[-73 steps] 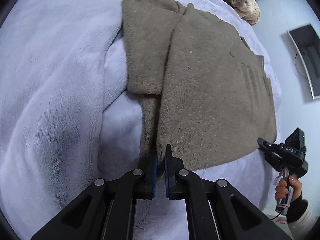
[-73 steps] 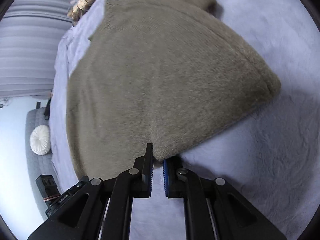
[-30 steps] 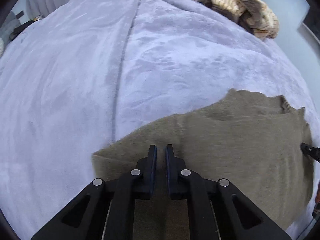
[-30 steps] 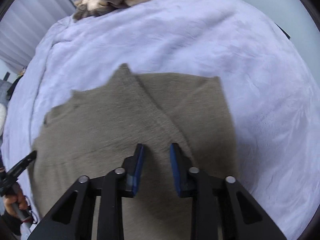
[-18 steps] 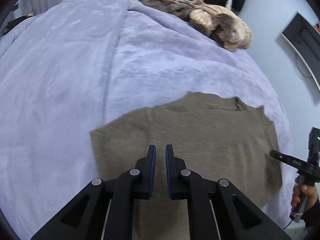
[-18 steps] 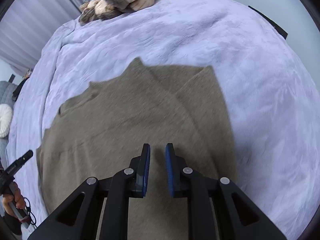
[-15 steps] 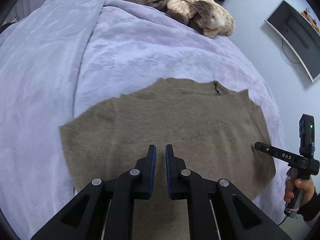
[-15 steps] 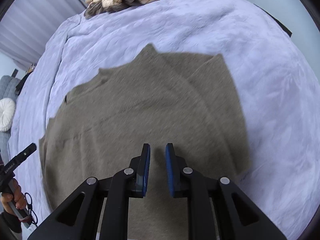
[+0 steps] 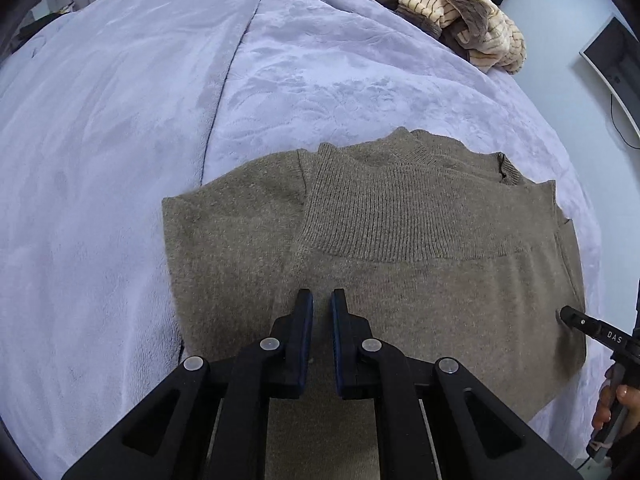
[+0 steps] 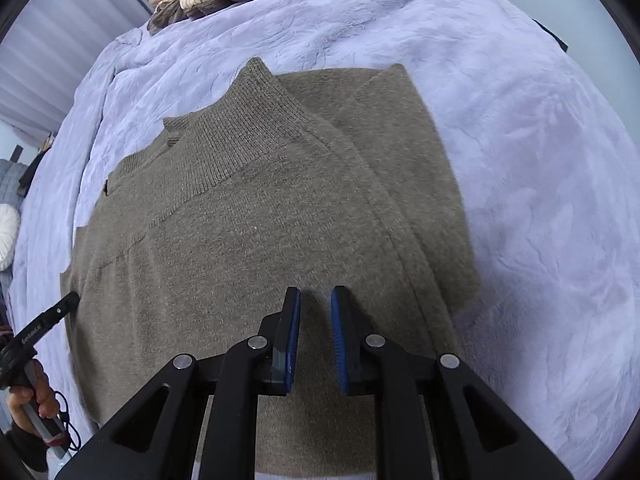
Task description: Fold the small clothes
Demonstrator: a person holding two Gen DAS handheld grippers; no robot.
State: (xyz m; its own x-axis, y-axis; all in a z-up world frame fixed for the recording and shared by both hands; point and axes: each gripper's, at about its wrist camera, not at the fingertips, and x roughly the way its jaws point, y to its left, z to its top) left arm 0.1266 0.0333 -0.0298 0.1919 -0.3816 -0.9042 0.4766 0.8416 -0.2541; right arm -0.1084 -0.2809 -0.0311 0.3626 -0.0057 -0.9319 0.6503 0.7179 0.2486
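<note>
the folded brown sweater (image 9: 400,248) lies flat mid-bed on the lavender blanket (image 9: 120,160), bare blanket past every edge. left claw (image 9: 322,312) pressed together, empty; right claw (image 10: 316,312) slightly parted, empty.

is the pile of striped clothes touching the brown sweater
Apart. The left wrist view shows bare lavender blanket between the striped clothes pile and the brown sweater.
</note>
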